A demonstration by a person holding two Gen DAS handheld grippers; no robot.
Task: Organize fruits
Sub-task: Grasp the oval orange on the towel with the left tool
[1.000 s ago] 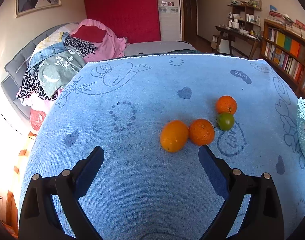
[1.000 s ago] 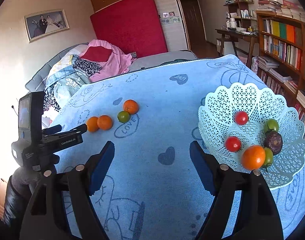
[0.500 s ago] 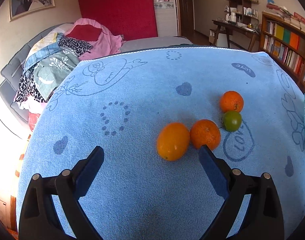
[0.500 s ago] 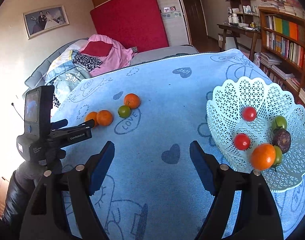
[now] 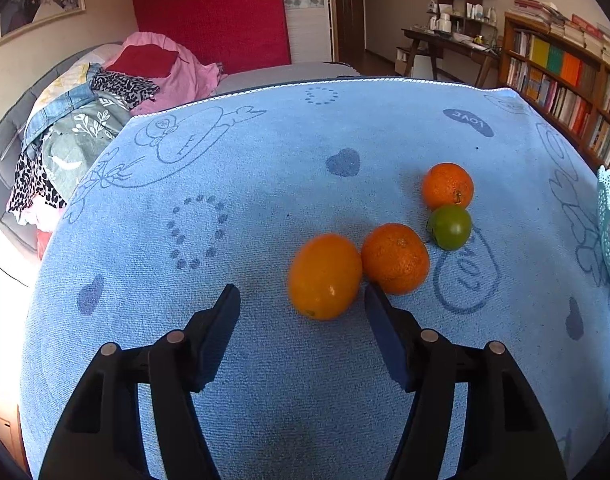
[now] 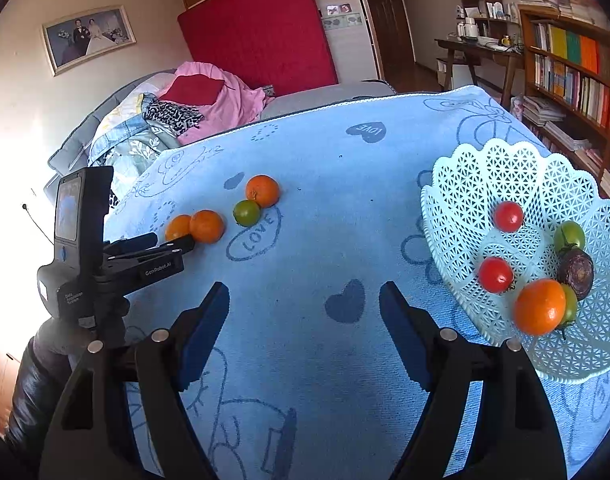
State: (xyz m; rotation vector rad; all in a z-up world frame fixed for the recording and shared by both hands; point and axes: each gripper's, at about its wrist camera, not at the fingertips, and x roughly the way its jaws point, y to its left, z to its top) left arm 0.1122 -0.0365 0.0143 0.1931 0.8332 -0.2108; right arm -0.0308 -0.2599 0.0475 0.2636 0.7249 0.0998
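Observation:
Four fruits lie on the blue towel (image 5: 265, 184): a smooth orange (image 5: 325, 276), a rough tangerine (image 5: 395, 258) touching it, a green fruit (image 5: 449, 227) and another tangerine (image 5: 447, 186). My left gripper (image 5: 301, 295) is closing, its tips either side of the smooth orange's near end; the pads do not press on it. The right wrist view shows the left gripper (image 6: 173, 245) low beside that orange (image 6: 178, 227). My right gripper (image 6: 304, 292) hovers open over bare towel, nothing between its fingers. A pale lattice basket (image 6: 485, 152) to its right holds several fruits.
A person's dark sleeve (image 6: 33, 384) holds the left tool. The towel's far edge (image 5: 325, 82) borders a bed piled with clothes (image 5: 117, 92). A bookshelf (image 6: 573, 64) and desk (image 6: 477, 46) stand at the right, beyond the basket.
The left gripper's fingers have come much closer together and it has edged down toward the smooth orange. The right gripper's view has barely shifted.

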